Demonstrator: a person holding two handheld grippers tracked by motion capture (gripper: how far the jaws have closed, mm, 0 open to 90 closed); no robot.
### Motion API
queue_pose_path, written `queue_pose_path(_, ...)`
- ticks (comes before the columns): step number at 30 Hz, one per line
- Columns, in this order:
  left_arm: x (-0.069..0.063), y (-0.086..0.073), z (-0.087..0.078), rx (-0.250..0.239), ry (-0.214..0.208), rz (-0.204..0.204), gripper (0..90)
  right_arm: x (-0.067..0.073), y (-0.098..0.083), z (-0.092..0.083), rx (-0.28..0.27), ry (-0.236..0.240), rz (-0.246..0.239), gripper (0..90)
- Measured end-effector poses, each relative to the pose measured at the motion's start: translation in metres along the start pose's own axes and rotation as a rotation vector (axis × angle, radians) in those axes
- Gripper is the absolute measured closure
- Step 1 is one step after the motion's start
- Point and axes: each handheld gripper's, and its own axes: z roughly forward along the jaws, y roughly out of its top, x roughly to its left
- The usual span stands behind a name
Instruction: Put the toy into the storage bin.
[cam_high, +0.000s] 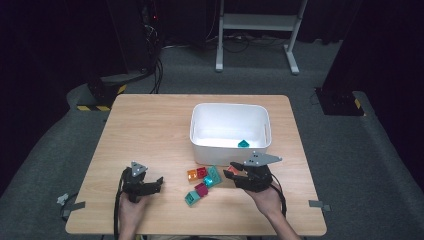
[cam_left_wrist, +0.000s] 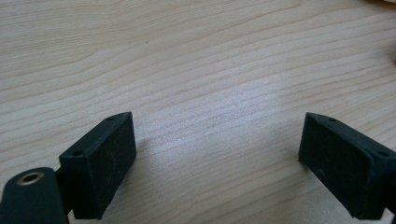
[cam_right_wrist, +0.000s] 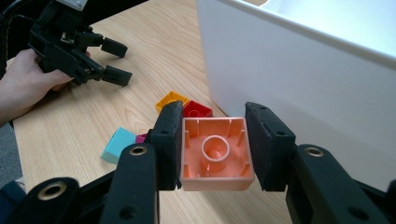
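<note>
The wooden bench carries a white plastic bin set towards its far right, open side up, with one teal block already lying on its floor near the front wall; that suggests the loose blocks are being gathered into it one at a time. In front of the bin sits a small heap of toy building blocks in orange, red, teal and magenta, placed between the two hands so either can reach it. The right tongs are clenched on a salmon-orange block, gripped by two opposite sides with its hollow underside facing the camera, just in front of the bin's near wall. That wall stands between the block and the inside of the bin, so, as I judge it, the block has to clear the rim before release. The left tongs rest released over bare wood, well apart from the heap, holding nothing
</note>
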Motion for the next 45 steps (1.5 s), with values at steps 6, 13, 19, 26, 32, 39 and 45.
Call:
queue_pose_path(6, 0.0, 0.0, 0.0, 0.0, -0.003, -0.002, 11.6, -0.002, 0.004, -0.004, -0.017, -0.006, 0.006, 59.0)
queue_pose_path(13, 0.0, 0.0, 0.0, 0.0, -0.004, -0.002, 11.6, -0.003, 0.01, -0.007, -0.017, -0.008, 0.008, 59.0)
queue_pose_path(19, 0.0, 0.0, 0.0, 0.0, -0.004, -0.001, 11.6, -0.005, 0.019, -0.013, -0.033, 0.018, 0.029, 59.0)
queue_pose_path(26, 0.0, 0.0, 0.0, 0.001, -0.004, -0.001, 11.7, -0.007, 0.03, -0.015, -0.026, 0.009, 0.033, 59.0)
queue_pose_path(32, 0.0, 0.0, 0.0, 0.0, -0.005, 0.0, 11.7, -0.004, 0.04, -0.016, -0.015, 0.001, 0.02, 59.1)
queue_pose_path(39, 0.0, 0.0, 0.0, -0.001, -0.005, 0.001, 11.7, -0.004, 0.05, -0.019, -0.008, -0.003, 0.008, 59.1)
queue_pose_path(45, 0.0, 0.0, 0.0, -0.001, -0.006, 0.002, 12.0, -0.008, 0.061, -0.021, -0.026, 0.008, 0.011, 59.1)
